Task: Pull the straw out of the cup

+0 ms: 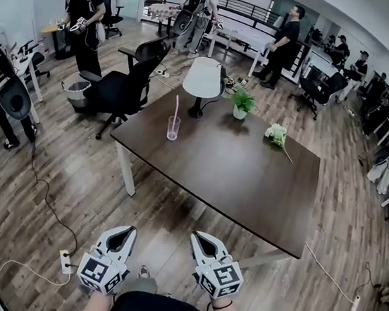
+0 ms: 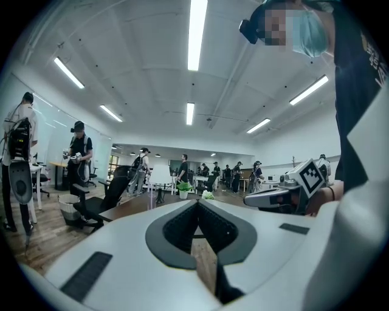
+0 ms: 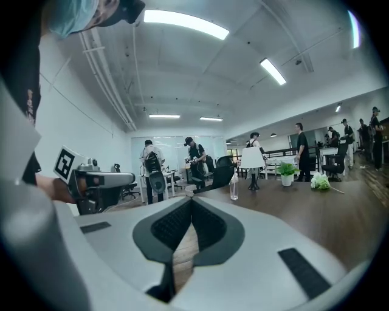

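While my left tongs [image 1: 130, 230] and right tongs [image 1: 196, 236] hang closed, empty, above wood floor [image 1: 70, 184] short of the counter [image 1: 235, 171], the cup [image 1: 173, 130] and straw [image 1: 176, 106] stand near its left edge.

Head view: cup [image 1: 173, 128] too small to tell contents; lower end of straw [image 1: 176, 106] not resolvable inside it. Far legs of table [image 1: 247, 187] hidden under top. Lamp [image 1: 203, 78]: upper stem hidden by shade. Forearms behind L gripper [image 1: 122, 233] and R gripper [image 1: 203, 239] cut off at btm edge.
L gripper view: cup a faint speck; straw not discernible.
R gripper view: cup small; straw blurred.
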